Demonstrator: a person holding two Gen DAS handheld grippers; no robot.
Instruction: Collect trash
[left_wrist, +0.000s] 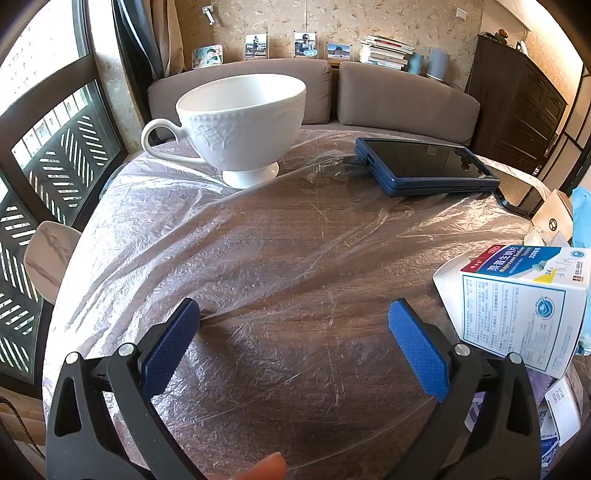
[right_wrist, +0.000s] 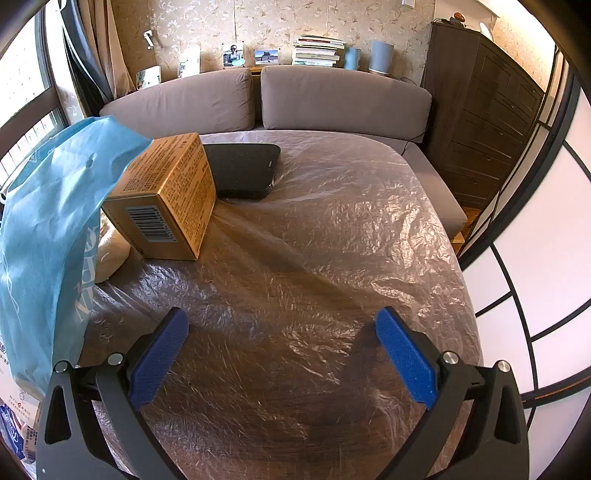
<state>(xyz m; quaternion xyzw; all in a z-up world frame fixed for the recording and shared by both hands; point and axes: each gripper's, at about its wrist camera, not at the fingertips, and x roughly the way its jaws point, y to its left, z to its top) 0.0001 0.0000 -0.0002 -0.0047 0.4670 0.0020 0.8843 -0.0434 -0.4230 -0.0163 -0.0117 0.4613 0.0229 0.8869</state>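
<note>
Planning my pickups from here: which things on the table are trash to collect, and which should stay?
Likely trash: white-and-blue medicine box, tan carton, blue bag.

Leave alone: white cup, blue-cased device, black pad, plastic table cover.

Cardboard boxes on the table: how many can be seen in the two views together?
2. The white and blue medicine box lies at the right edge of the left wrist view; the brown box stands beside the blue bag. More packaging at the edges may be hidden.
</note>
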